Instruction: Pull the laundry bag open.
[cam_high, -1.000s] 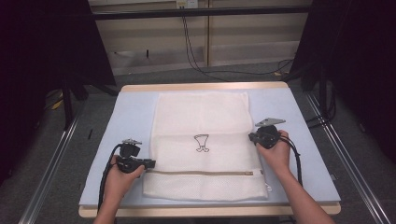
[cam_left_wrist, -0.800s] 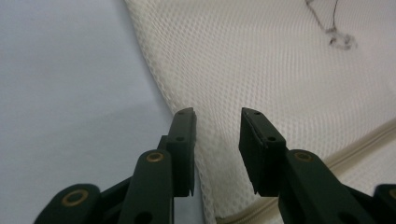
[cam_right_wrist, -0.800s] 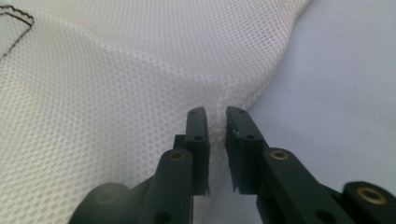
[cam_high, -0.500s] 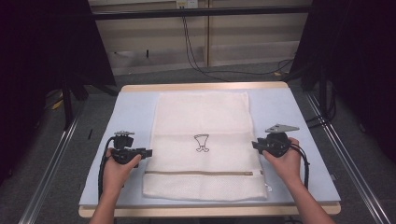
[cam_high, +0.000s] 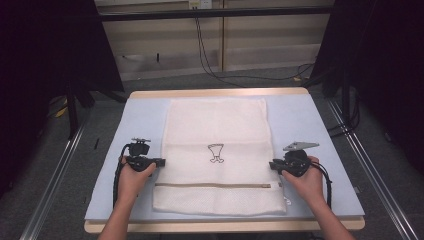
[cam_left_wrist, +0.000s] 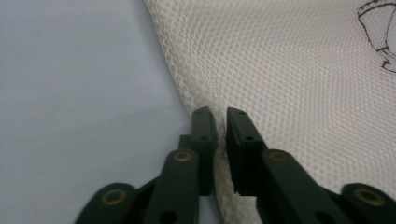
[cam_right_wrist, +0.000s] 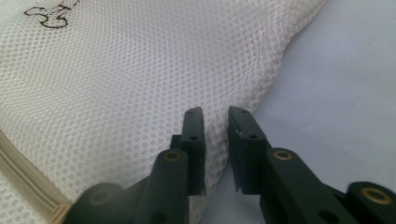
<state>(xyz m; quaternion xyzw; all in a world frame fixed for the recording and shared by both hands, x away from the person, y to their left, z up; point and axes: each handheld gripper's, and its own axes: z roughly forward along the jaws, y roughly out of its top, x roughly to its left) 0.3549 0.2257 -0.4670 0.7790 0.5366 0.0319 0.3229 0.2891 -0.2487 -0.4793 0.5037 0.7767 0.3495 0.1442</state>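
Observation:
A white mesh bag (cam_high: 215, 125) lies flat on the pale blue mat (cam_high: 140, 115), with a small black drawing (cam_high: 216, 152) at its middle and a beige zipper (cam_high: 215, 185) across its near end. My left gripper (cam_high: 162, 162) points at the bag's left edge. Its jaws have just been closing and now pinch a fold of that mesh edge (cam_left_wrist: 205, 93) between them (cam_left_wrist: 222, 114). My right gripper (cam_high: 271, 165) meets the bag's right edge, a little beyond the zipper. Its jaws (cam_right_wrist: 215, 114) have just been closing too, with the mesh rim (cam_right_wrist: 261, 88) caught between them.
The mat covers a wooden table (cam_high: 215, 93) whose edge shows at the far and near sides. Bare mat lies on both sides of the bag (cam_high: 305, 125). Black cables (cam_high: 215, 65) run over the floor beyond the table, and metal rails (cam_high: 60, 165) flank it.
The right hand has slid toward the near side along the bag's right edge. The left hand drew off the bag's left edge, then came back to it slightly farther up.

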